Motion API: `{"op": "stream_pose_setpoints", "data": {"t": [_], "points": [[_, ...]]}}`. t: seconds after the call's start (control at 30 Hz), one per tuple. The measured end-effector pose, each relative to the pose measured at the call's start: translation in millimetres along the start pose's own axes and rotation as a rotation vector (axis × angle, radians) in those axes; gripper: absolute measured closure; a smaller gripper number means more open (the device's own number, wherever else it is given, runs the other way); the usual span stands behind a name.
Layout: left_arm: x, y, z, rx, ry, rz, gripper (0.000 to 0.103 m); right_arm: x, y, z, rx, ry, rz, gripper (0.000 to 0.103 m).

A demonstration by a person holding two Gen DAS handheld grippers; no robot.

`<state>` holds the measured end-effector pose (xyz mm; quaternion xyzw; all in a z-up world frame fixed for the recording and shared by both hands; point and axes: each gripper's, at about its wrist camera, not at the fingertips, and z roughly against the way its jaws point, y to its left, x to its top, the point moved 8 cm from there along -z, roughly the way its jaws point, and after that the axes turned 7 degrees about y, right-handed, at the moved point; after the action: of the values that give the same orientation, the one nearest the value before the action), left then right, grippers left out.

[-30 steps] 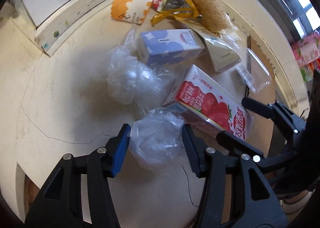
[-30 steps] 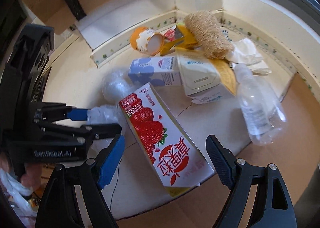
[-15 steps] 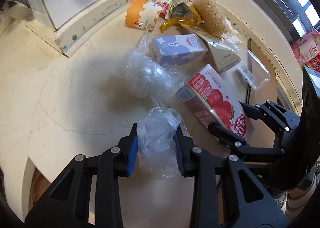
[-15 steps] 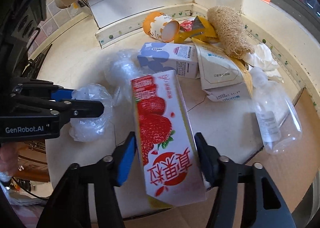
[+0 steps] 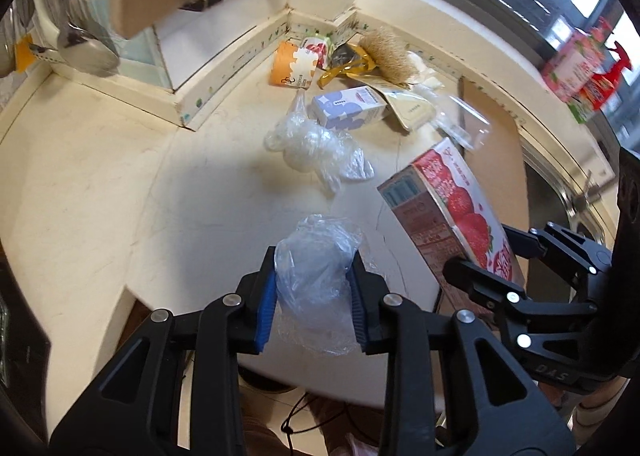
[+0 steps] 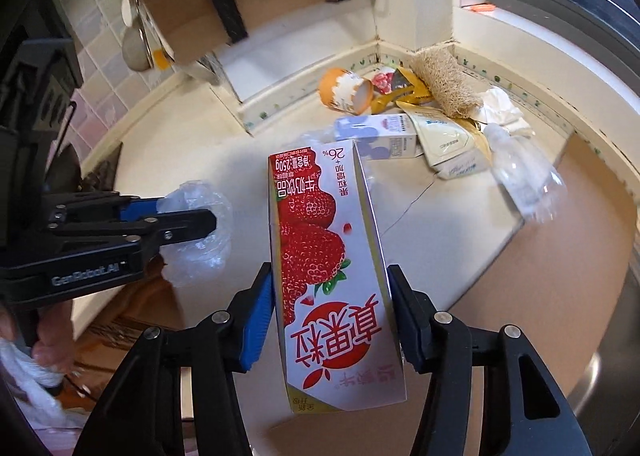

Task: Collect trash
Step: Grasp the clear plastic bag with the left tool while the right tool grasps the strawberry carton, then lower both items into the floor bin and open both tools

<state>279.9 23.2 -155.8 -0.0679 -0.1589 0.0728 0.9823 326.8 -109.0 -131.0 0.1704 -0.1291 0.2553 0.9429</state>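
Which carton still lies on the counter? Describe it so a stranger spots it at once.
Start at the back corner of the cream counter, where the litter is piled. In front of the orange paper cup lies a small carton on its side. It alone is pale blue and white; the strawberry carton is red.

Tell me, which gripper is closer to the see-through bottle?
Right. The right gripper, clamping the strawberry carton, is nearer the bottle; the left gripper, holding a plastic bag, is farther.
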Motion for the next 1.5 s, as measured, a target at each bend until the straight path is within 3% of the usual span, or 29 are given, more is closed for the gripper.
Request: {"op": "stream_pose_setpoints", "data": {"t": [0.43, 0.73, 0.93, 1.13, 1.5], "points": [[-92, 37, 69, -0.085, -0.032, -0.181, 0.075, -96, 114, 49, -0.054, -0.094, -0.259, 0.049], [-167, 63, 67, -0.113, 0.015, -0.291, 0.075, -177, 185, 33, -0.07, -0.084, -0.399, 0.049], [-214, 77, 37, -0.085, 0.075, -0.338, 0.075, -237, 205, 0, -0.042, -0.011, -0.495, 0.049], [-253, 91, -13, -0.056, 0.156, -0.336, 0.075, -298, 201, -48, -0.006, 0.085, -0.604, 0.049], [-312, 116, -156, 0.003, 0.254, -0.301, 0.074, -415, 177, -192, 0.059, 0.28, -0.751, 0.048]]}}
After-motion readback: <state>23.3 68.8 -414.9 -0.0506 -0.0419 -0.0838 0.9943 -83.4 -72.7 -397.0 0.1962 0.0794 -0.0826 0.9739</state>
